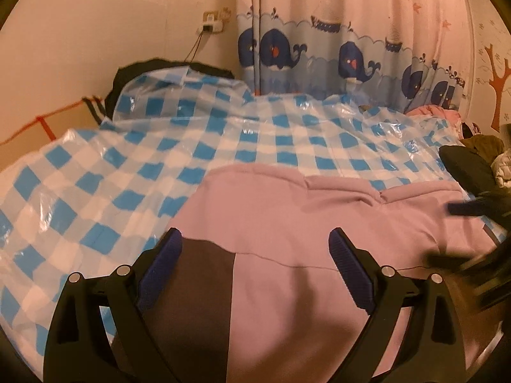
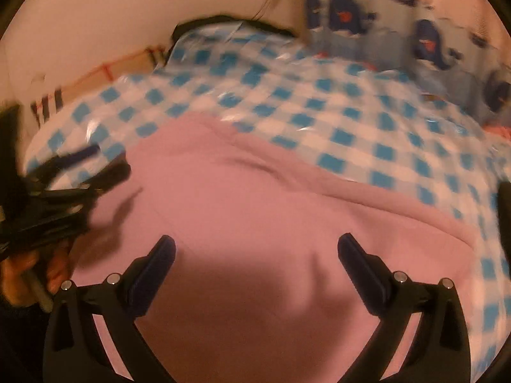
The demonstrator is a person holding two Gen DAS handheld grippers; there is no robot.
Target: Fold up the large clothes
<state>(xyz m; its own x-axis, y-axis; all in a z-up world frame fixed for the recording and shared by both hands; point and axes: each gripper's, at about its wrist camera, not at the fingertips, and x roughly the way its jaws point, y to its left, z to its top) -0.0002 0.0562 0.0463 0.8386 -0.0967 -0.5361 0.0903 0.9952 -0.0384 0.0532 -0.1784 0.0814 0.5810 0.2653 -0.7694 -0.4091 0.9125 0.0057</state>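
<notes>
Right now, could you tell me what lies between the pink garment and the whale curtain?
In the left wrist view, only the blue checked plastic sheet lies between the pink garment and the whale curtain.

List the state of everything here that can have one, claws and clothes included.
Left claw: open, nothing gripped.
Right claw: open, nothing gripped.
Pink garment: spread flat on the checkered sheet, folds visible.
Checkered sheet: laid over the bed, wrinkled.
Whale curtain: drawn closed.
Wall charger: plugged in.
</notes>
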